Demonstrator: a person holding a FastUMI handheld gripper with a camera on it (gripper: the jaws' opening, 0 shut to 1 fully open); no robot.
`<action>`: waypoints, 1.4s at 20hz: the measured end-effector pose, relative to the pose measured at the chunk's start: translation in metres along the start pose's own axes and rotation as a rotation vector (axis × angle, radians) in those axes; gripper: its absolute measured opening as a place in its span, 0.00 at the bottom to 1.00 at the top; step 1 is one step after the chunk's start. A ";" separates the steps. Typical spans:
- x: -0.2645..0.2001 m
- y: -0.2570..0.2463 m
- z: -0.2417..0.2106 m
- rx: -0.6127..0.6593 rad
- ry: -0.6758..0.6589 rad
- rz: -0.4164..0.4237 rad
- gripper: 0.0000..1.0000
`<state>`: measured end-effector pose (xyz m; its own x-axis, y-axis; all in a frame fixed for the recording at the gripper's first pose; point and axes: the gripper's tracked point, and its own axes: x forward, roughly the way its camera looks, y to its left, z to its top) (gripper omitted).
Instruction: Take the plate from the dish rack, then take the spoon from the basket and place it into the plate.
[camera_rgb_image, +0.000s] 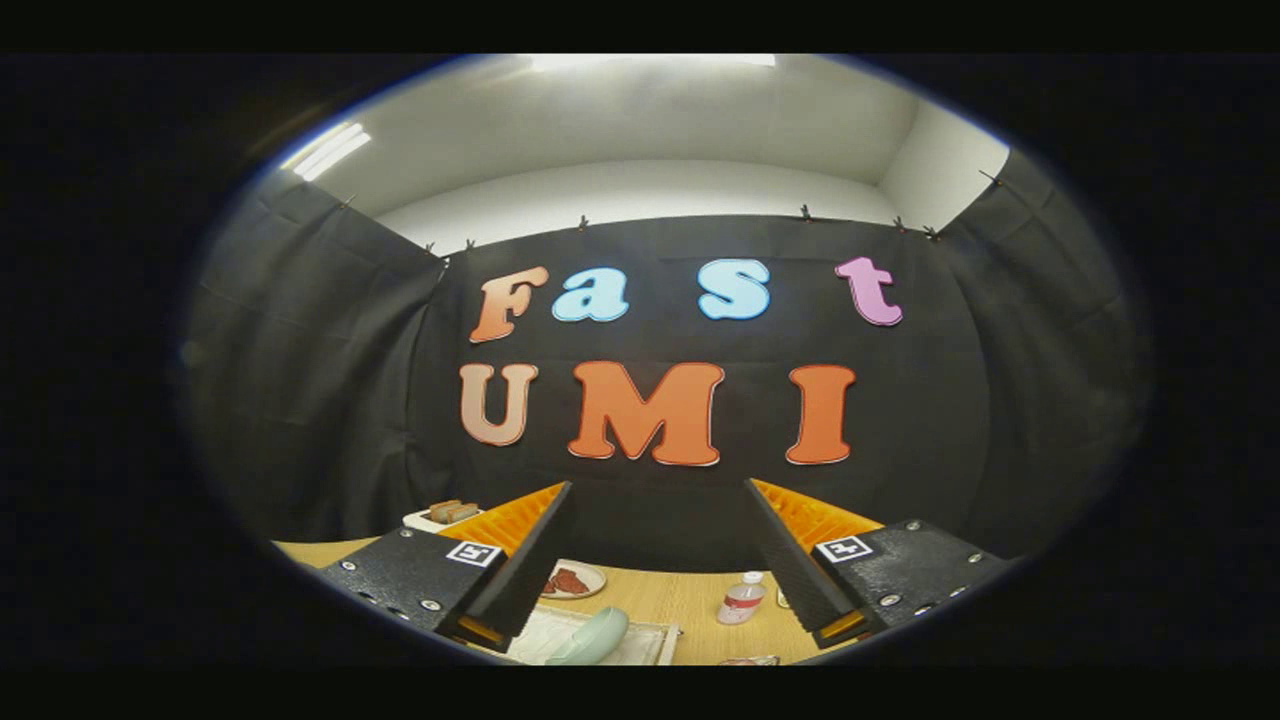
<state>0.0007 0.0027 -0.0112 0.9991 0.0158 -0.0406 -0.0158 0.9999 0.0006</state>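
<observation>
My gripper (658, 486) is held up high and faces the booth's black wall. It is open, with a wide gap and nothing between the fingers. Far below, near the base of the left finger, a pale green dish (592, 637), which looks like the plate, rests in a white rack (655, 640) on the wooden table (680, 600). Only part of the dish and the rack can be seen.
A small plate with reddish food (573, 580) lies beyond the rack. A small clear bottle with a white cap (742, 598) stands on the table toward the right finger. A white tray with brown pieces (445, 514) sits at the back left.
</observation>
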 end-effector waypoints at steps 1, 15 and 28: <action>0.001 0.000 0.000 -0.001 0.004 0.001 0.98; 0.021 0.004 -0.113 0.306 0.512 0.006 0.98; 0.003 0.047 -0.241 0.292 1.105 0.076 0.78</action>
<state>-0.0069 0.0501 -0.2518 0.4122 0.2125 -0.8860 0.0796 0.9603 0.2673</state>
